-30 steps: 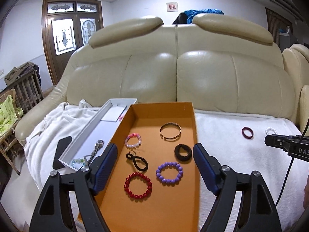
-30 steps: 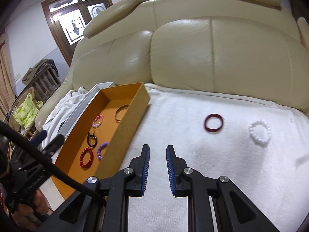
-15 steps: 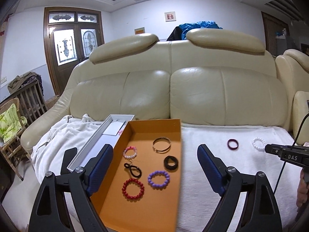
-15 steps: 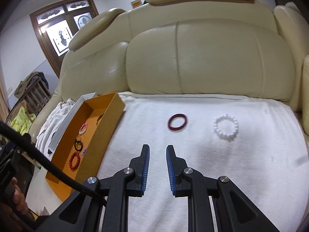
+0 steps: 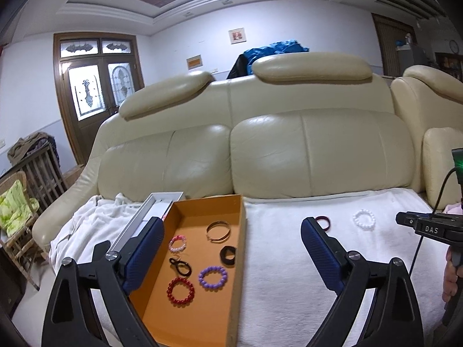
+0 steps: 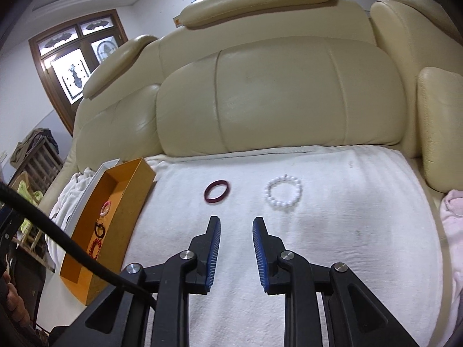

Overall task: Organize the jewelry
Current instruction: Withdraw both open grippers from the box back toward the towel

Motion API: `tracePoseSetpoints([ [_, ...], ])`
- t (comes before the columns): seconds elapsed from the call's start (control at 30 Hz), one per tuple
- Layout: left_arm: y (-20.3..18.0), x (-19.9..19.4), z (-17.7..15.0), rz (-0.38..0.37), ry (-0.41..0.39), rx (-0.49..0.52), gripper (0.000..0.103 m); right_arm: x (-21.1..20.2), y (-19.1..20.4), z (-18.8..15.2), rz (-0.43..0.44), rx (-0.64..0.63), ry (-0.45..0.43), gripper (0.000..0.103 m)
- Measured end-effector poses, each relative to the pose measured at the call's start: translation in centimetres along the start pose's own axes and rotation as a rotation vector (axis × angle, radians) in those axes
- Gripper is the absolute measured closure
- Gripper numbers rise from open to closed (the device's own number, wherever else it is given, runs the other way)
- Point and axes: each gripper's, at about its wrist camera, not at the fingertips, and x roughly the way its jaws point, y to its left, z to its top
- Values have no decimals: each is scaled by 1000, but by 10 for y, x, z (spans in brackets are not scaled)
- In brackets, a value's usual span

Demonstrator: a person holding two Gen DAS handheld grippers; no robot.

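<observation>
Looking through the left wrist camera: the left gripper [image 5: 231, 248] has its jaws spread wide and holds nothing. An orange tray [image 5: 237, 274] rests on a white towel [image 5: 289, 274] that covers the seat of a cream sofa [image 5: 289, 150]. Inside the tray lie a red bead bracelet [image 5: 180, 291], a purple bead bracelet [image 5: 212, 278], a pink bead bracelet [image 5: 177, 244], a thin metal bangle [image 5: 218, 231], a black band [image 5: 227, 255] and a black looped tie [image 5: 180, 266]. A white box [image 5: 150, 211] sits just beside the tray's left wall.

Right wrist camera: the right gripper [image 6: 236, 248] has its jaws parted by a moderate gap and holds nothing. It hangs above the towel. Ahead of the fingertips, a dark red bangle [image 6: 217, 191] and a white pearl bracelet [image 6: 283, 192] lie near each other on the towel, outside the tray.
</observation>
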Motion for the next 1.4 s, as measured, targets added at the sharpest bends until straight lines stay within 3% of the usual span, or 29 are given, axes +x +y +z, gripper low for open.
tracePoseSetpoints([
  [0.7,-48,-20,14,-58,-28,64,8,-32,-58,-5,-39,93,-44,78],
  [1.4,-50,-13,18,-76,-28,74,8,-29,-62,-1,-36,106,-41,78],
])
